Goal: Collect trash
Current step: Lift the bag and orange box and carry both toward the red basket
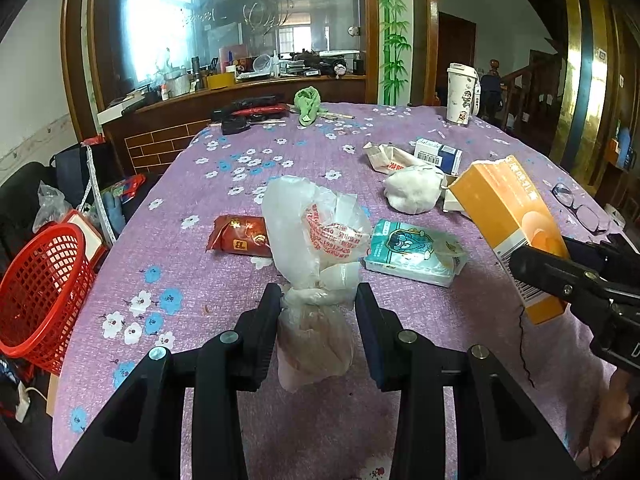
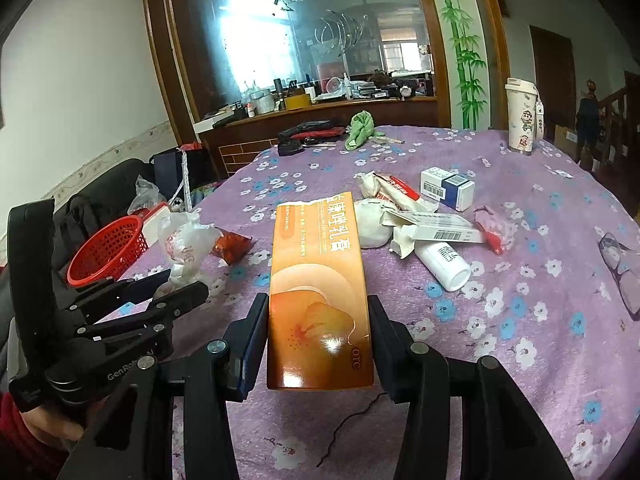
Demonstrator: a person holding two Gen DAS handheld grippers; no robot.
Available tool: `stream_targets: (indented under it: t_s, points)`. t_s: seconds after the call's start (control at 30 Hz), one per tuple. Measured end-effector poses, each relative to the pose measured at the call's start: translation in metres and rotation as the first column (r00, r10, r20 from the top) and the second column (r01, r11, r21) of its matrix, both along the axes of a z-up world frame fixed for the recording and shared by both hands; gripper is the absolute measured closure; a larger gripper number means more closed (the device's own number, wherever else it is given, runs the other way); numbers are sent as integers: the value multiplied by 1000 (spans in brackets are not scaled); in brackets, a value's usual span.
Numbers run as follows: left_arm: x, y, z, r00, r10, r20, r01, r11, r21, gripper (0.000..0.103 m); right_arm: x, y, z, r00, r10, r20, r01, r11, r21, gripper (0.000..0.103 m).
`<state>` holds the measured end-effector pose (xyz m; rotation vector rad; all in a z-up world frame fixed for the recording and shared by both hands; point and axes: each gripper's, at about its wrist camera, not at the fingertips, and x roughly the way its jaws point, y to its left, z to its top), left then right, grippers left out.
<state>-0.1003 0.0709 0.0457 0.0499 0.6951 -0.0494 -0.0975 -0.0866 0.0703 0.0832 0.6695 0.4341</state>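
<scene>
My left gripper [image 1: 318, 300] is shut on a knotted clear plastic bag [image 1: 316, 236] with red print, held above the purple flowered tablecloth [image 1: 224, 280]; the bag also shows in the right wrist view [image 2: 184, 248]. My right gripper [image 2: 318, 312] is shut on an orange medicine box [image 2: 318, 292], torn open at its far end; the box also shows in the left wrist view [image 1: 508, 224]. A red mesh basket [image 1: 40, 292] stands off the table's left edge, also in the right wrist view [image 2: 108, 250].
On the table lie a red snack wrapper [image 1: 238, 236], a teal tissue pack [image 1: 416, 252], a white wad [image 1: 412, 192], a blue-white box [image 1: 438, 156], a white bottle [image 2: 442, 266], glasses [image 1: 580, 208], a green cloth [image 1: 308, 104] and a tall cup [image 1: 462, 94].
</scene>
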Motion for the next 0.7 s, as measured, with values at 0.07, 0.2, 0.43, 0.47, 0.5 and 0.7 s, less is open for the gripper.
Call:
stream_targets:
  t_s: [0.07,0.2,0.43,0.47,0.5,0.7]
  points:
    - [0,0,0,1000,0,-1,0,1000,0,66,-1,0,0,1000,1,-2,-1,1000,3,52]
    - [0,0,1,1000,1,-1,-1,1000,0,66,0,-1,0,1000,2,-10,-2,1000,9,52]
    - [-1,-1,0,1000,-1,-2,1,1000,1,66,-1,1,1,1000,8,-8,-8,1000,7,52]
    - [-1,-1,0,1000,-2,-2,2,1000,1,66,-1,2,0,1000,9,-8,-9,1000,6,52]
    - [-1,-1,0,1000,-2,-2,2,1000,2,66,-2,2,0,1000,11,-8,-11,1000,6,52]
    - [-2,-1,1,1000,0,0,0,1000,-1,66,-3,4,2,1000,19,-9,-19,1000,6,52]
